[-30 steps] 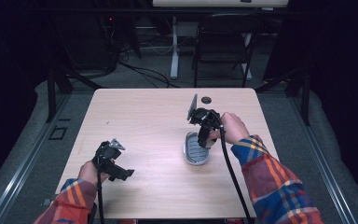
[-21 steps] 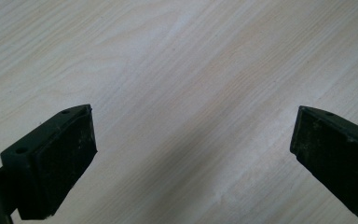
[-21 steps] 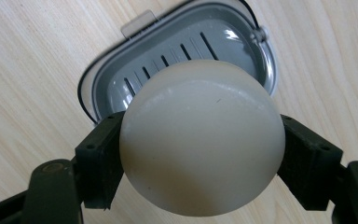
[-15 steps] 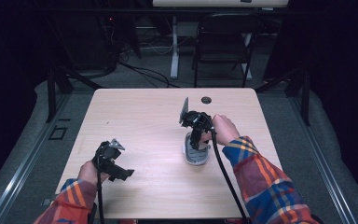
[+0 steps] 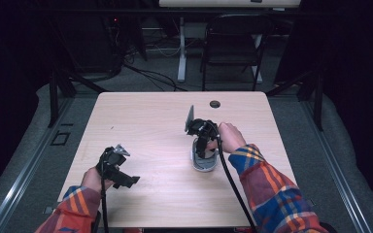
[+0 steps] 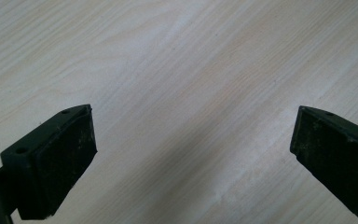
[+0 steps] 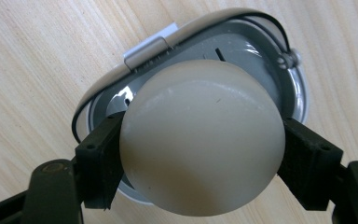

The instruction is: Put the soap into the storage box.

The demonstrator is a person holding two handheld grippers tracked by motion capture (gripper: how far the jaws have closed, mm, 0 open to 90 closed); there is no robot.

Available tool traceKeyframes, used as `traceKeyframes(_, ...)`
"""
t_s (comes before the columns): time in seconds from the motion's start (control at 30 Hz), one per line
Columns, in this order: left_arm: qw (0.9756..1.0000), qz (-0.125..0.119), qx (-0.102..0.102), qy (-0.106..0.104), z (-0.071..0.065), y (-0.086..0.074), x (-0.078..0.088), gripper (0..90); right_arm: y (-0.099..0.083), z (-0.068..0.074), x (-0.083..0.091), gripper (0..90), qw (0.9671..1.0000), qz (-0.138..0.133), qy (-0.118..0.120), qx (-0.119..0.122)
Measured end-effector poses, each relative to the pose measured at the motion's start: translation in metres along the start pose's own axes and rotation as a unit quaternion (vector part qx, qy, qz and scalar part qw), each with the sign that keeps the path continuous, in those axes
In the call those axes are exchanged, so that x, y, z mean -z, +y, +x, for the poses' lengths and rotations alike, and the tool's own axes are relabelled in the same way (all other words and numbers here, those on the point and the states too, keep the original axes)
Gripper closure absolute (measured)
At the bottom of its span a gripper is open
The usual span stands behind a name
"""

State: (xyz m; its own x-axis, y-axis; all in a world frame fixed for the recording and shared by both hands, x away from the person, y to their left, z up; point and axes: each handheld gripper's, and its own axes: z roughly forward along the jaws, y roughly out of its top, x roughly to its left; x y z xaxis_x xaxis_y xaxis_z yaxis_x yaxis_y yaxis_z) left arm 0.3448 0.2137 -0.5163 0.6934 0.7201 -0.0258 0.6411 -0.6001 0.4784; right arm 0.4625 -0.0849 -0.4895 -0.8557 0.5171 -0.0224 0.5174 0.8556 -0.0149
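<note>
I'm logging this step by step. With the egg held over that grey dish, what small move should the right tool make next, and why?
Probably lower it a little. The right tool grips the egg from both sides directly above the grey dish, so a short descent would likely seat it before releasing.

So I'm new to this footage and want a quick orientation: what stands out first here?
The cream-white egg clamped in the right tongs, just above a grey oval egg slicer lying open near the right middle of the wooden table. Next, the left tongs, open over bare wood near the table's front left. Both forearms wear plaid sleeves.
</note>
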Motion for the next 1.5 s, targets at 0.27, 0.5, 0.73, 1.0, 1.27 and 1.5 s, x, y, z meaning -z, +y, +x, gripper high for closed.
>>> traceKeyframes(0.27, 1.0, 0.0, 0.0, 0.0, 0.0, 0.0, 0.0, 0.3, 0.0, 0.0, -0.006, 24.4, 1.0, 0.005, 0.001, -0.002)
traceKeyframes(0.5, 1.0, 0.0, 0.0, 0.002, 0.0, 0.0, 0.0, 0.3, -0.001, 0.0, -0.009, 24.4, 1.0, 0.003, 0.001, -0.006)
traceKeyframes(0.73, 1.0, 0.001, 0.0, 0.002, 0.0, 0.0, 0.0, 0.3, -0.003, 0.0, -0.015, 24.3, 0.9999, 0.01, -0.002, -0.007)
traceKeyframes(1.0, 1.0, 0.001, 0.0, 0.0, 0.0, 0.0, 0.0, 0.3, -0.004, 0.0, -0.019, 24.2, 0.9999, 0.008, -0.005, -0.01)
traceKeyframes(1.27, 1.0, 0.001, 0.0, 0.002, 0.0, 0.0, 0.0, 0.3, -0.005, -0.001, -0.019, 24.0, 0.9999, 0.007, -0.004, -0.012)
traceKeyframes(1.5, 1.0, 0.001, -0.001, 0.001, 0.0, 0.0, 0.0, 0.3, -0.007, -0.001, -0.016, 23.4, 0.9999, 0.004, -0.002, -0.014)
